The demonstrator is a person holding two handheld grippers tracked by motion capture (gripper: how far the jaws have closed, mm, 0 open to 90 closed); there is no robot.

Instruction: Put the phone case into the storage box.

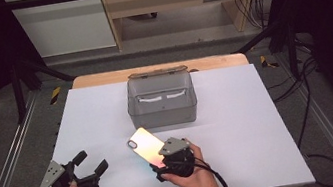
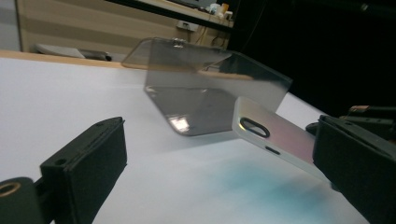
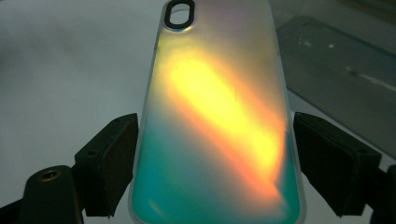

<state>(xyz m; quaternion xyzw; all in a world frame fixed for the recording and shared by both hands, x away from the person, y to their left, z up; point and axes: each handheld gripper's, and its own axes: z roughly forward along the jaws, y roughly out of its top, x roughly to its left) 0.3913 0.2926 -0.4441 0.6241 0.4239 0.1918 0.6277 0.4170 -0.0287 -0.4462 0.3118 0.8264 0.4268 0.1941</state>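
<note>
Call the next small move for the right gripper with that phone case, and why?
Probably carry the phone case forward and up toward the clear box. The right gripper has the case between its jaws, lifted off the white table, with its camera end pointing at the box, which stands open just beyond. The left gripper is open and idle.

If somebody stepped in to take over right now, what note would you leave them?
Right gripper: jaws closed on the sides of the iridescent phone case, held just off the table.
Left gripper: open, empty, near the table's front left.
Clear plastic box: at table centre, lid open, just beyond the case.
Done: case picked up.
Left: probably setting it into the box; it is not in yet.
</note>
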